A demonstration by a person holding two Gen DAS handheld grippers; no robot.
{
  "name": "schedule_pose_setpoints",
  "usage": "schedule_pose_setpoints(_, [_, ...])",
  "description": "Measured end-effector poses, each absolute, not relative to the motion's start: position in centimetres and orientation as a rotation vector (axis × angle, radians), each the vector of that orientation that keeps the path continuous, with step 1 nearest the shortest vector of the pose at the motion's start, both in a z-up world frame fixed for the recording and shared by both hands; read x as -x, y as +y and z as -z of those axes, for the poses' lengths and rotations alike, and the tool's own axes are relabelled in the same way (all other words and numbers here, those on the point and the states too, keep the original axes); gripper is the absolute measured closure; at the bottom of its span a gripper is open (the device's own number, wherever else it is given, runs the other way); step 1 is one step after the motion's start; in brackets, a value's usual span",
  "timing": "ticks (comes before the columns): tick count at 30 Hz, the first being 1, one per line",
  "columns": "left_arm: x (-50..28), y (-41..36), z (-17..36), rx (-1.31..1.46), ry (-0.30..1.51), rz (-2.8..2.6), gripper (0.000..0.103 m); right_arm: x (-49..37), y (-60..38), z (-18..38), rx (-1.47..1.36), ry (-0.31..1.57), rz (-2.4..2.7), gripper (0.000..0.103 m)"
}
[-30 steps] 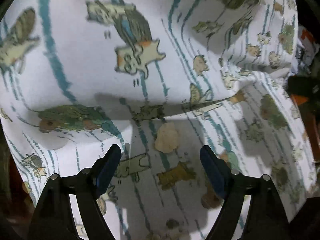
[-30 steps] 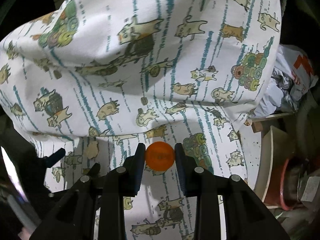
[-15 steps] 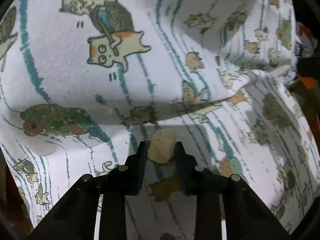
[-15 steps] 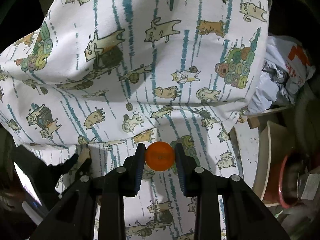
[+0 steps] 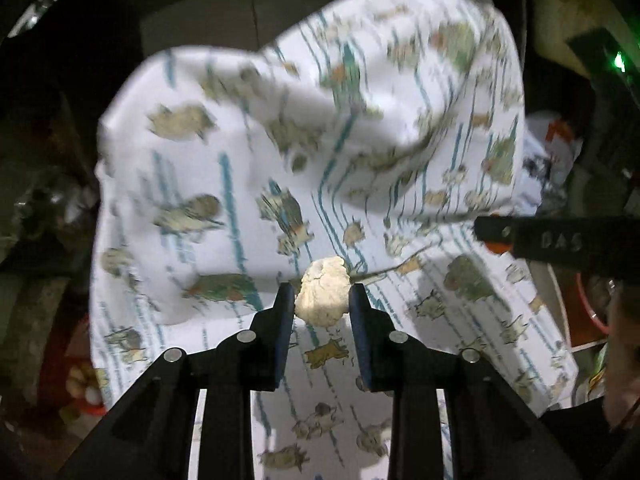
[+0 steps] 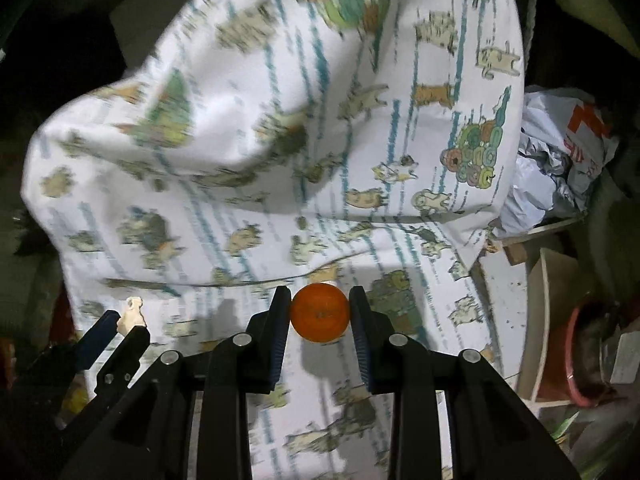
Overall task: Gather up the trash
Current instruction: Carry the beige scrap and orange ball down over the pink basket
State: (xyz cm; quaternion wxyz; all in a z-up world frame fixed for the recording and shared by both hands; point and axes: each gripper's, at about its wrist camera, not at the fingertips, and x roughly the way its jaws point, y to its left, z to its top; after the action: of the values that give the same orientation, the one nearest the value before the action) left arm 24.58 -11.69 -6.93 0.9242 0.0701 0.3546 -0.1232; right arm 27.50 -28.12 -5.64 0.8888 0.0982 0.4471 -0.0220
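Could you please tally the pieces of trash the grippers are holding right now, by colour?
Cream: 1, the crumpled lump in the left gripper.
Orange: 1, the round piece in the right gripper.
Total: 2.

Cat-print cloth (image 6: pixel 248 128), crumpled plastic bag (image 6: pixel 560 160)

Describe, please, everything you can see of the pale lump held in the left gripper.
The pale lump is a cream, off-white piece with a rough, cracked, crumbly-looking surface and an irregular, roughly rounded shape; what it is made of cannot be told. It sits clamped between the two pads of the left gripper, which press on its left and right sides, with its top rising just above the fingertips. Behind it lies the white cat-print cloth. In the right wrist view it shows small, at the left gripper's tip.
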Motion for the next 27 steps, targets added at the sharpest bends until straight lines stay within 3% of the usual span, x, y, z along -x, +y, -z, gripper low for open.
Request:
schedule_pose_setpoints(11, [-15.6,-6.0,2.6,-0.026,0.735,0.147,0.076,-18.7,-24.0,0.8,-0.086,0.751,0.004,0.071])
schedule_pose_setpoints(21, [-9.1,-2.3,1.8,-0.006,0.737,0.127,0.076,-10.4,-20.7,0.4,-0.098,0.737,-0.08,0.071])
schedule_pose_setpoints(27, [-9.2,-1.9,4.6,-0.014,0.92,0.171,0.076,-7.6,-19.1,2.2,-0.108,0.814,-0.133,0.071])
